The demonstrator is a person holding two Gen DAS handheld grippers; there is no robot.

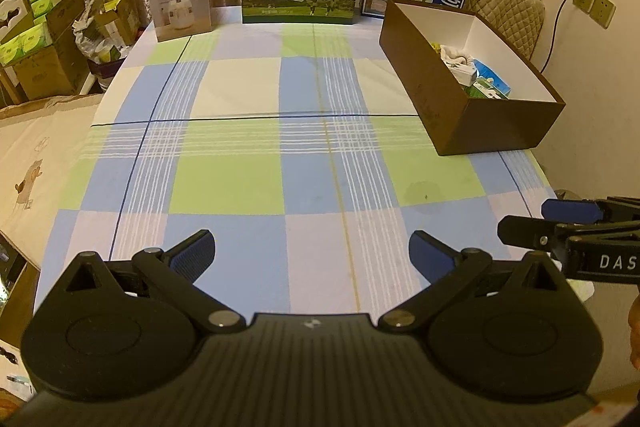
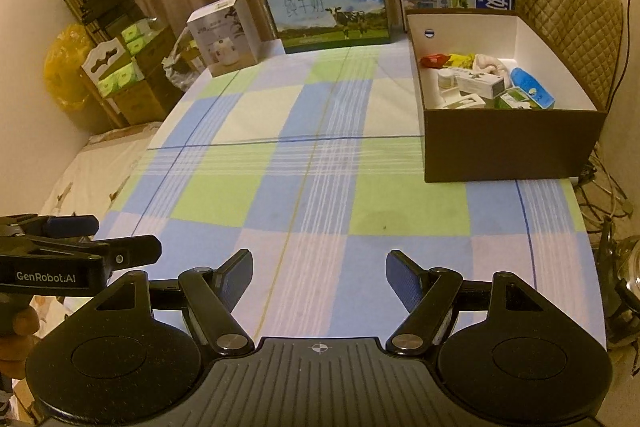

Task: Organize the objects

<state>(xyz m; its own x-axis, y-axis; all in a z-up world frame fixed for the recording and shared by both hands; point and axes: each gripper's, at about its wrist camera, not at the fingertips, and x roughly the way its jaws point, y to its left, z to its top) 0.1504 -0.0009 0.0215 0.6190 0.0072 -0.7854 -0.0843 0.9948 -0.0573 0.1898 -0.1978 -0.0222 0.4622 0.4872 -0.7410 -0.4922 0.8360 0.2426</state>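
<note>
I hold both tools low over the near edge of the checked tablecloth (image 2: pixel 320 155), the left gripper (image 1: pixel 311 253) and right gripper (image 2: pixel 320 273) each spread wide with nothing between the pads. No loose item shows on the cloth, so I judge the sorting is nearly or fully done; I should scan before reaching anywhere. The brown box (image 2: pixel 512 147), far right, already holds a towel, a small jar, blue and green cartons and red and yellow packets
</note>
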